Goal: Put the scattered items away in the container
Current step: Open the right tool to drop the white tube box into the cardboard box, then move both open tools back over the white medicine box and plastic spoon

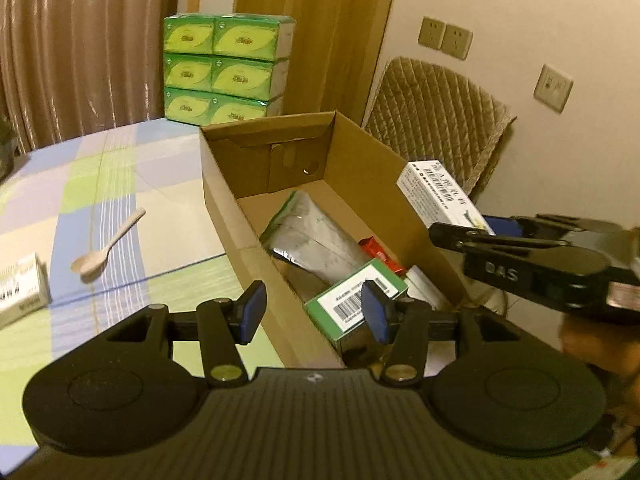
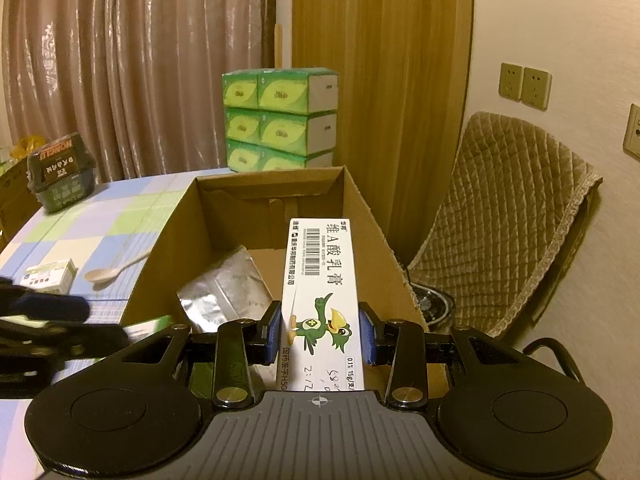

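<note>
Near the table's left edge a small medicine box (image 1: 20, 288) and a wooden spoon (image 1: 108, 246) still waited. The left gripper (image 1: 314, 310) hung released, empty, above the cardboard box (image 1: 224, 200), which already held a foil pouch (image 1: 316, 236) and green carton (image 1: 356, 298). The right gripper (image 2: 320, 334) clenched a white ointment box (image 2: 320, 280) over its right wall.

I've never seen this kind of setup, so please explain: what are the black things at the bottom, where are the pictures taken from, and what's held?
They are hand-held grippers, one in each of a person's hands, each carrying a camera that looks along its two fingers. The left hand-held gripper is open and empty over the cardboard box. The right hand-held gripper is shut on a white ointment carton, above the same box. Inside lie a silver pouch and a green-edged carton. A wooden spoon and a small white box lie on the checked tablecloth.
</note>
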`<control>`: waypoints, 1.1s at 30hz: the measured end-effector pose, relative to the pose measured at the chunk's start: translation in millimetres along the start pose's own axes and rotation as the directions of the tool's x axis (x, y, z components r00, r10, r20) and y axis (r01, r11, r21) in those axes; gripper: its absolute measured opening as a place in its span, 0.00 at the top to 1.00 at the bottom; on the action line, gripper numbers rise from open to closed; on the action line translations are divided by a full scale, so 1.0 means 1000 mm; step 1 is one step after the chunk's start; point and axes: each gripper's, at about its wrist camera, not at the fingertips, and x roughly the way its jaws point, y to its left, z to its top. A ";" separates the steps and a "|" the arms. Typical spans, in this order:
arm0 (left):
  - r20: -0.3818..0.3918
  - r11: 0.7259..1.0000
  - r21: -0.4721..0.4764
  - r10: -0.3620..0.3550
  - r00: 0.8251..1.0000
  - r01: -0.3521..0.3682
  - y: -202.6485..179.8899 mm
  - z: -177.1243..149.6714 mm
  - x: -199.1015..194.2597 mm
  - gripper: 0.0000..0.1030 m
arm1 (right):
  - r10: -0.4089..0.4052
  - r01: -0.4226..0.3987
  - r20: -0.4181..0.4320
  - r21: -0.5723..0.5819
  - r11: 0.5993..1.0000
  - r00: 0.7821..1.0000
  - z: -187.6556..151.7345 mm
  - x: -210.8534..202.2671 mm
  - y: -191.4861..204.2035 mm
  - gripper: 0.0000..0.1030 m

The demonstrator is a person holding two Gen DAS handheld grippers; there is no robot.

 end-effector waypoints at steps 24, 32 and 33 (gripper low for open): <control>0.020 0.997 -0.010 0.072 0.997 -0.071 0.017 0.004 0.009 0.55 | 0.079 -0.079 0.023 0.012 0.997 0.997 0.001 0.011 0.004 0.21; 0.018 0.996 -0.033 0.081 0.997 -0.080 0.026 -0.002 -0.001 0.55 | 0.077 -0.077 0.018 -0.007 0.997 0.997 -0.002 0.004 0.010 0.21; 0.017 0.996 -0.035 0.083 0.996 -0.082 0.027 -0.003 -0.003 0.55 | 0.077 -0.076 0.019 -0.009 0.997 0.997 -0.002 0.002 0.011 0.21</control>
